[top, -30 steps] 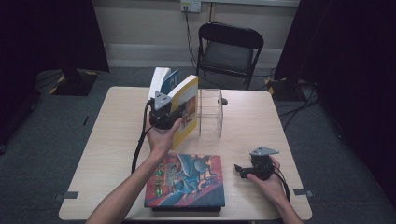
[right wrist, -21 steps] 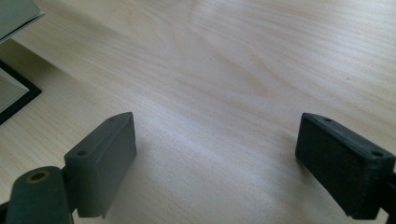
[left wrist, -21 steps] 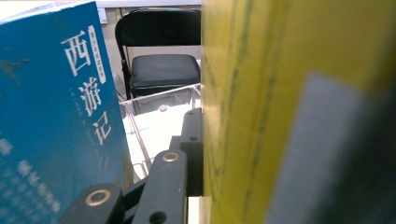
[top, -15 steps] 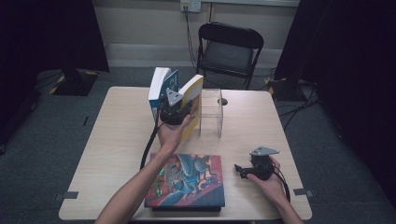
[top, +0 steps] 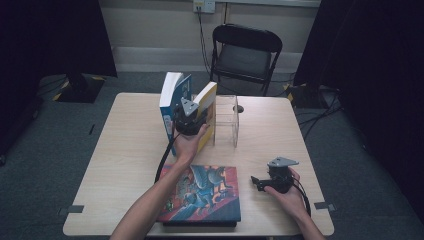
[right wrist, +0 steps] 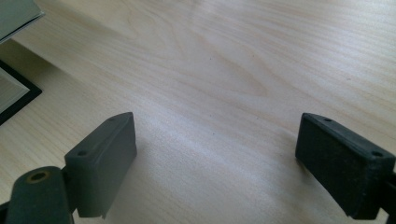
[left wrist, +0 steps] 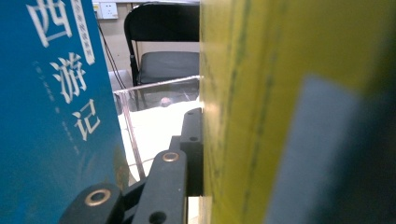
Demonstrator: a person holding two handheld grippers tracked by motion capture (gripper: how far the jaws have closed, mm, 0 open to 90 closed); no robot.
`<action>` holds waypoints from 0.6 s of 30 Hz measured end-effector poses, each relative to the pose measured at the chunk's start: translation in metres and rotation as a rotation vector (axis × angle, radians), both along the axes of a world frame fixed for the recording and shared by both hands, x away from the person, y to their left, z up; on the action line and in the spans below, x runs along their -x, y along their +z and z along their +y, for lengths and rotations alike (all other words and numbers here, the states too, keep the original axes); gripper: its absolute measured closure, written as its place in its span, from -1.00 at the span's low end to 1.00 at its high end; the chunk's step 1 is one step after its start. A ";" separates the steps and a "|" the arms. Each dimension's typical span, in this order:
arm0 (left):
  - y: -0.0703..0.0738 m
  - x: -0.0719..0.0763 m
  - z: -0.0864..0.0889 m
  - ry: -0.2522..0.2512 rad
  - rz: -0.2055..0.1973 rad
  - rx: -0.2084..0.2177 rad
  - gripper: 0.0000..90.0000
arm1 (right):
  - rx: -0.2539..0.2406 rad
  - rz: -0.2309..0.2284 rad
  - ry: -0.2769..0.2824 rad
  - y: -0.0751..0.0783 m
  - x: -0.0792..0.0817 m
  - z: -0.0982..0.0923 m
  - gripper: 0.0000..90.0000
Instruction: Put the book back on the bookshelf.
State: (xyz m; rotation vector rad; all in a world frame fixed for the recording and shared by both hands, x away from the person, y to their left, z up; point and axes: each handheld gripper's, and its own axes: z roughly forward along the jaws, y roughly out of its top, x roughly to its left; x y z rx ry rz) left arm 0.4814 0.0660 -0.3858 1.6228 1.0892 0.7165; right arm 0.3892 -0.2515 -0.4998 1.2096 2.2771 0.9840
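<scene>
The left gripper point(top: 192, 120) is clamped on the yellow book point(top: 207, 112), holding it upright right beside the clear acrylic stand point(top: 227, 120), with the blue book point(top: 172, 107) standing on its other side. The right gripper point(top: 265, 182) rests on the table point(top: 125, 150), jaws wide apart, nothing in them. My worry: the blue book looks barely propped, so one nudge could tip it, or the yellow one catches the stand's edge.

The right gripper point(right wrist: 217, 163) is seen with its two black jaws set wide apart, nothing held between them. Pale wood-grain table point(right wrist: 243, 60) is shown beneath. A book corner point(right wrist: 14, 88) is noted at the left edge.
</scene>
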 end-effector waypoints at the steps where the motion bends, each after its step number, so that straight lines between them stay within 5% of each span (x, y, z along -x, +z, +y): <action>1: -0.002 0.000 0.000 -0.001 0.004 -0.001 0.68 | 0.000 0.000 0.000 0.000 0.000 0.000 -0.73; 7: -0.013 0.002 0.001 -0.011 0.001 0.019 0.67 | 0.000 0.000 0.000 0.000 0.000 0.000 -0.73; 18: -0.012 0.013 0.007 -0.074 -0.010 0.001 0.55 | 0.000 0.000 -0.001 0.000 0.000 0.000 -0.73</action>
